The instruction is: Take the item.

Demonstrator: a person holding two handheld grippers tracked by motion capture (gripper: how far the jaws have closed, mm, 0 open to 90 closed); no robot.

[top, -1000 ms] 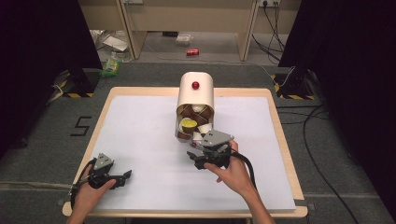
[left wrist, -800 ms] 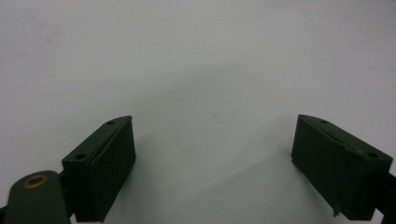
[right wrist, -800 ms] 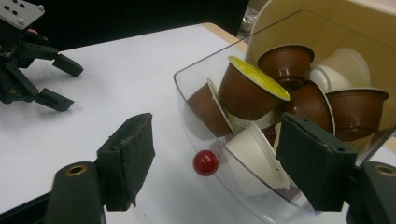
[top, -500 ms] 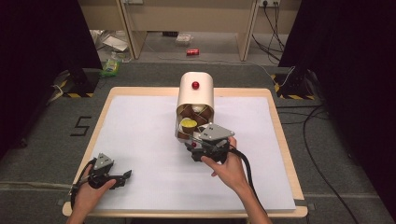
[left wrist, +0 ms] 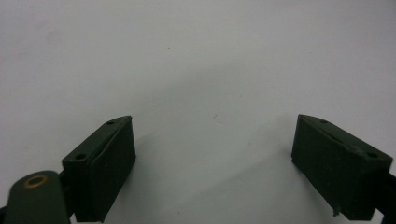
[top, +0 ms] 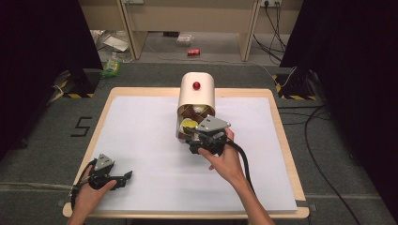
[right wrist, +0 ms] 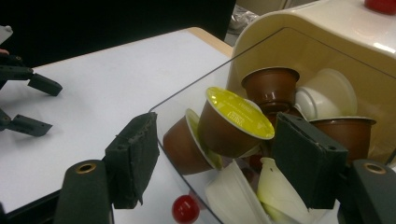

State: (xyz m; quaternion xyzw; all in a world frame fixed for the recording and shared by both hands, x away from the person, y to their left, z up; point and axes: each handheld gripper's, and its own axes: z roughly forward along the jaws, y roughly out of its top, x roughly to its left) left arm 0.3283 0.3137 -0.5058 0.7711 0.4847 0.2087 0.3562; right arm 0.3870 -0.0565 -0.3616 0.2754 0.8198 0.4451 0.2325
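Note:
A cream dispenser (top: 196, 96) with a red knob (top: 196, 86) lies on the white table top, its mouth facing me. Inside are several coffee capsules, brown and white. My right gripper (top: 193, 137) is at that mouth. In the right gripper view it (right wrist: 217, 135) stands open, its jaws on either side of a brown capsule with a yellow-green lid (right wrist: 231, 123) without touching it. A clear panel (right wrist: 187, 93) fronts the capsules. My left gripper (top: 123, 178) rests open near the front left corner, with bare white surface between its jaws (left wrist: 212, 135).
The table (top: 141, 136) has a wooden rim (top: 286, 140). My right gripper's cable (top: 244, 159) trails along the forearm. The left gripper (right wrist: 37, 105) shows far off in the right gripper view. Dark floor with cables and small items surrounds the table.
My right gripper has moved up and forward to the dispenser's mouth. The left gripper has stayed where it was.

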